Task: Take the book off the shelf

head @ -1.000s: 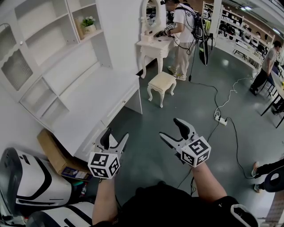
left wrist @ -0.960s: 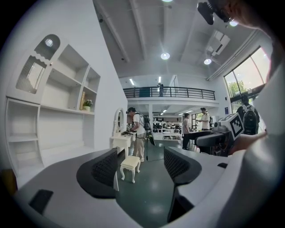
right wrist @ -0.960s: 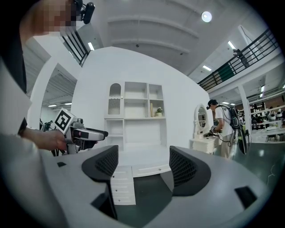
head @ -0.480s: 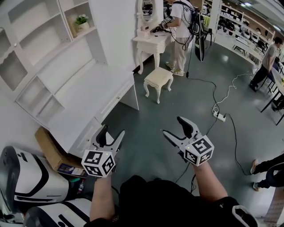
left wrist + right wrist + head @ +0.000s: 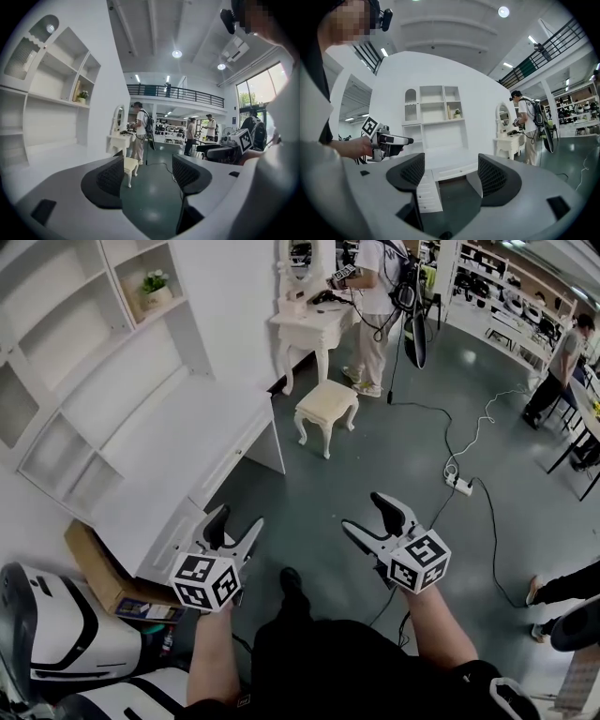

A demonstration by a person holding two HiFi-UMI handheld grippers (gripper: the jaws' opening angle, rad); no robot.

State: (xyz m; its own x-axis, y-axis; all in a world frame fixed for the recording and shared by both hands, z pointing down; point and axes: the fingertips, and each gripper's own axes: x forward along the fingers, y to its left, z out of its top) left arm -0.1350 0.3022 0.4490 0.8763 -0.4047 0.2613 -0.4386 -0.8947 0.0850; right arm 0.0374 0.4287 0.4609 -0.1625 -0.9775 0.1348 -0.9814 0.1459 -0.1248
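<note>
While both grippers hang over the dark green floor (image 5: 319,479) in the lower part of the head view, neither holds anything. The left gripper (image 5: 236,519), lower left of centre, has its 2 jaws apart, and its own view shows only floor between the pads. The right gripper (image 5: 366,514), lower right of centre, is likewise spread and empty.

At the lower left edge a cardboard box (image 5: 89,559) lies on the floor against the foot of the white desk (image 5: 187,456), which runs up the left side of the frame. Behind the desk, in the upper left, rises the white shelf unit (image 5: 56,352). The book (image 5: 76,91) stands upright in the upper right compartment of that unit, just beside a small potted plant (image 5: 155,284), well apart from both grippers.

Right of centre, a power strip (image 5: 459,485) lies on the floor with its cable trailing away. Further off, top centre, a cream stool (image 5: 326,407) stands before a white dressing table (image 5: 309,326), and a person in a white shirt (image 5: 373,287) stands at that table.
</note>
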